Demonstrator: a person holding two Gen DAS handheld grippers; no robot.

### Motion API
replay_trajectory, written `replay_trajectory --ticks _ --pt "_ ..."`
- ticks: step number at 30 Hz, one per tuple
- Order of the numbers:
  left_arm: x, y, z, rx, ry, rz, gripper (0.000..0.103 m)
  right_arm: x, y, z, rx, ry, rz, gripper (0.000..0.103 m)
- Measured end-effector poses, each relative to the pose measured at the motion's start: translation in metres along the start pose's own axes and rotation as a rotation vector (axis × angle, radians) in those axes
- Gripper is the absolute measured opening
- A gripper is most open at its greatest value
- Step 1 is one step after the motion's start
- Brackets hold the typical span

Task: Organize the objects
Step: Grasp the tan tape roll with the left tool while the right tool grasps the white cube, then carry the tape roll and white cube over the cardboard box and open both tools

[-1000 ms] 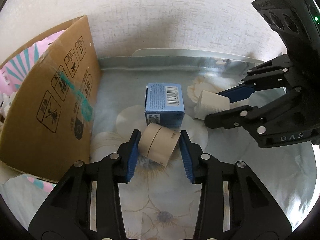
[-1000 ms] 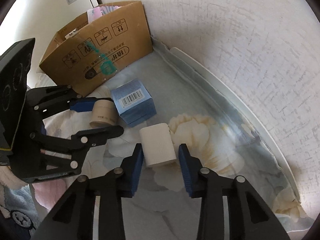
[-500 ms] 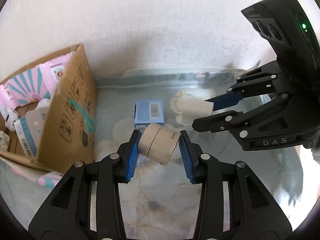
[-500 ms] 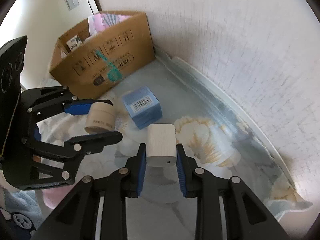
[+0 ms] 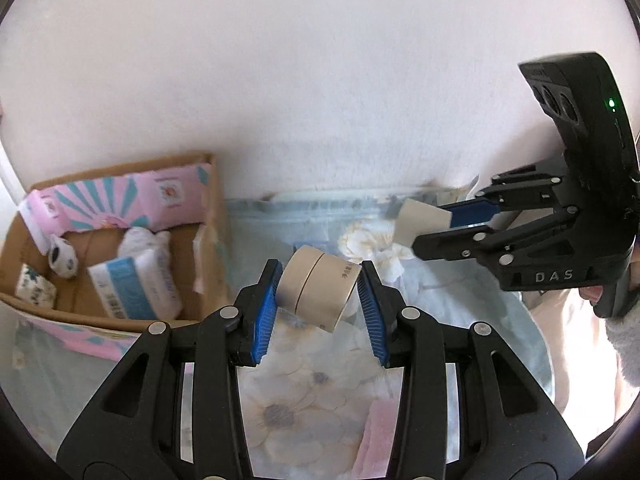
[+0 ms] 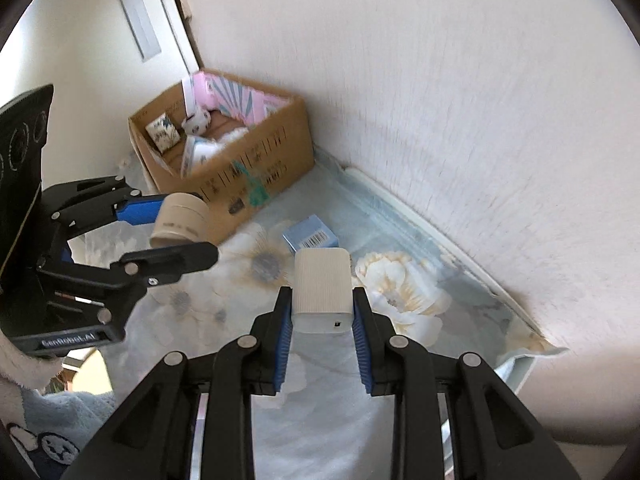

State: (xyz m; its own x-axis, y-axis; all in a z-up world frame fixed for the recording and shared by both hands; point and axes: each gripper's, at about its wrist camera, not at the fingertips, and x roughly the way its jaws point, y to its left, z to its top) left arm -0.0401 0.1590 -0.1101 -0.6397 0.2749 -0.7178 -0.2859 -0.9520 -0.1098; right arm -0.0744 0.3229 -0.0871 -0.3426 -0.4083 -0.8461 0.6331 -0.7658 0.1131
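My left gripper (image 5: 318,280) is shut on a beige round jar (image 5: 318,286) and holds it up above the floral sheet (image 5: 312,396); the jar also shows in the right wrist view (image 6: 182,220). My right gripper (image 6: 322,308) is shut on a white ribbed box (image 6: 322,286) and holds it in the air; it shows at the right in the left wrist view (image 5: 424,220). A small blue carton (image 6: 310,236) with a barcode lies on the sheet below. An open cardboard box (image 6: 224,152) stands at the left by the wall (image 5: 112,252).
The cardboard box holds a pink packet (image 5: 120,200), a blue and white pack (image 5: 132,284) and other small items. A white wall (image 6: 460,120) runs along the far side of the sheet. A door frame (image 6: 176,20) stands behind the box.
Both grippers have lifted their objects higher off the sheet. The right gripper closed on the white box a second ago. The inside of the cardboard box has come into view.
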Motion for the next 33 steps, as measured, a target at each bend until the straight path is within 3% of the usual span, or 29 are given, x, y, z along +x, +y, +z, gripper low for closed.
replay_trajectory --ticks 9,16,25,33 --pt "-0.054 0.059 0.034 -0.013 -0.033 0.0 0.036 -0.03 0.025 0.035 0.088 -0.036 -0.066 0.026" --pt "-0.082 0.13 0.055 -0.018 -0.04 0.031 0.036 -0.033 0.052 0.081 0.165 -0.076 -0.109 0.026" --pt "-0.085 0.239 0.061 -0.076 -0.004 0.093 0.036 0.011 0.1 0.135 0.288 -0.079 -0.118 0.026" --pt "-0.052 0.315 0.044 -0.144 0.079 0.138 0.036 0.073 0.138 0.162 0.383 -0.051 -0.153 0.026"
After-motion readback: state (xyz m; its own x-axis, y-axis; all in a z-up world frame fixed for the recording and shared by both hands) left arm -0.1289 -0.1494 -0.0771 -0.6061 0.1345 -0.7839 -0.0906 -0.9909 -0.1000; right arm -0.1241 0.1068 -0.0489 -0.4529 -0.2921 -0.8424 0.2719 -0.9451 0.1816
